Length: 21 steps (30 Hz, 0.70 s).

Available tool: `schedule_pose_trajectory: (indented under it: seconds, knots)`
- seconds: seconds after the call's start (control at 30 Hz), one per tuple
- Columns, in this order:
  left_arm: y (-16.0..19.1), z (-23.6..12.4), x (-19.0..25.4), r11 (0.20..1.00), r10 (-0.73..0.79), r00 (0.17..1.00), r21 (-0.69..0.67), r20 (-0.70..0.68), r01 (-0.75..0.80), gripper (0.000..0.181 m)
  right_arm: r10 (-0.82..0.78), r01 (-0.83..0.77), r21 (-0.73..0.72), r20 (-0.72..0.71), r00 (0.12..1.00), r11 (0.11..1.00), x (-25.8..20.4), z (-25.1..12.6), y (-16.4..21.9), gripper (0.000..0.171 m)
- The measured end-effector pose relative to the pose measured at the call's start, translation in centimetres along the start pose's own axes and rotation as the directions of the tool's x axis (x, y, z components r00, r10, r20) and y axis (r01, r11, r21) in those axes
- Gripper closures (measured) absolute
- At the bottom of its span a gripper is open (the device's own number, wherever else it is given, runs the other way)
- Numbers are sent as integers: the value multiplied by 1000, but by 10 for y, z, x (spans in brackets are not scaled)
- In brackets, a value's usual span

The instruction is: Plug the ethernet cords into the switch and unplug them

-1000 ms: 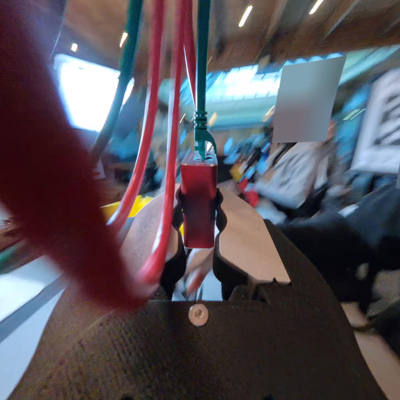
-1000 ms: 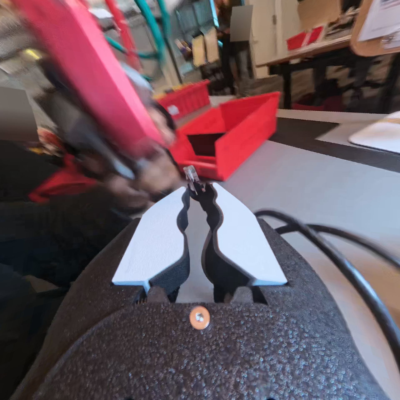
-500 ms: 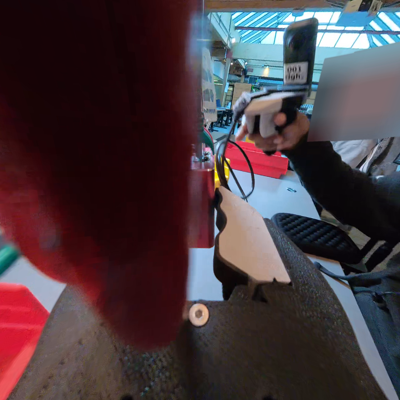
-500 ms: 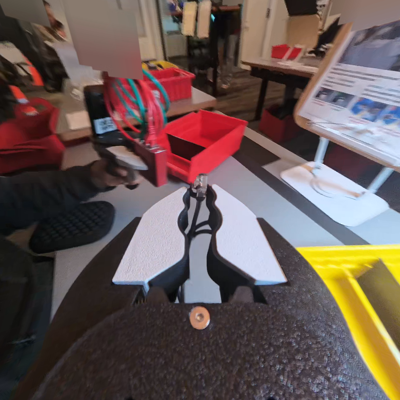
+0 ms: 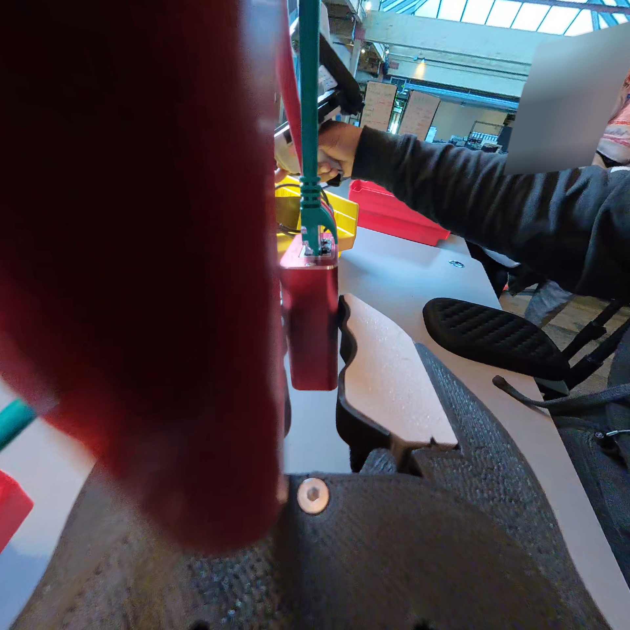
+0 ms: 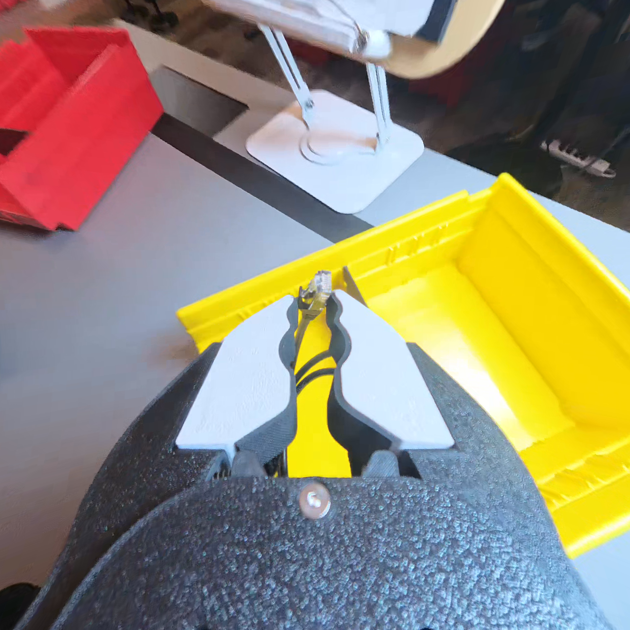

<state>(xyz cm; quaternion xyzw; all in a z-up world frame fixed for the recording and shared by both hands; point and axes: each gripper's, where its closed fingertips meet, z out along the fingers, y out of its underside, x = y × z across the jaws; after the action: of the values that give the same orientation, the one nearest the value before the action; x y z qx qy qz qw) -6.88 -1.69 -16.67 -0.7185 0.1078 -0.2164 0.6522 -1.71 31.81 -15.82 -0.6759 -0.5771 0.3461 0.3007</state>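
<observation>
Right claw [image 6: 313, 300], plug [image 6: 318, 289] pinched, now over yellow bin [image 6: 511, 306]

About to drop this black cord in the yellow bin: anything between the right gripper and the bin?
Nothing visible does. The right gripper holds the black cord's plug directly over the yellow bin, whose visible interior looks bare.
</observation>
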Motion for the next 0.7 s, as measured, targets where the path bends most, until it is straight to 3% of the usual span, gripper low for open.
schedule_pose_trajectory:
  seconds: [0.1, 0.2, 0.27, 0.37, 0.53, 0.63, 0.7]
  knots:
    - [4, 3, 1, 1000, -12, 1000, -13, -7, 12, 156, -99, 96, -52, -70, 993, 994, 11, 4, 6, 140]
    - [8, 5, 2, 999, -41, 999, -24, -24, 40, 156, -151, 153, 11, -92, 984, 988, -4, -10, -15, 130]
    - [10, 7, 3, 998, -58, 998, -35, -40, 57, 156, -178, 182, 104, -44, 983, 978, -36, -21, -33, 130]
    - [15, 10, 7, 995, -69, 996, -69, -61, 65, 156, -246, 214, 199, 156, 957, 956, -119, -25, -34, 130]
    - [38, 15, 21, 968, -121, 985, -236, -122, 90, 155, -367, 301, 211, 478, 798, 930, -261, -8, 25, 127]
    - [52, 19, 34, 943, -135, 976, -324, -169, 74, 154, -386, 369, 151, 567, 728, 917, -309, 15, 66, 122]
    - [55, 21, 44, 937, -130, 970, -345, -207, 52, 154, -376, 385, 123, 608, 699, 915, -327, 28, 85, 128]
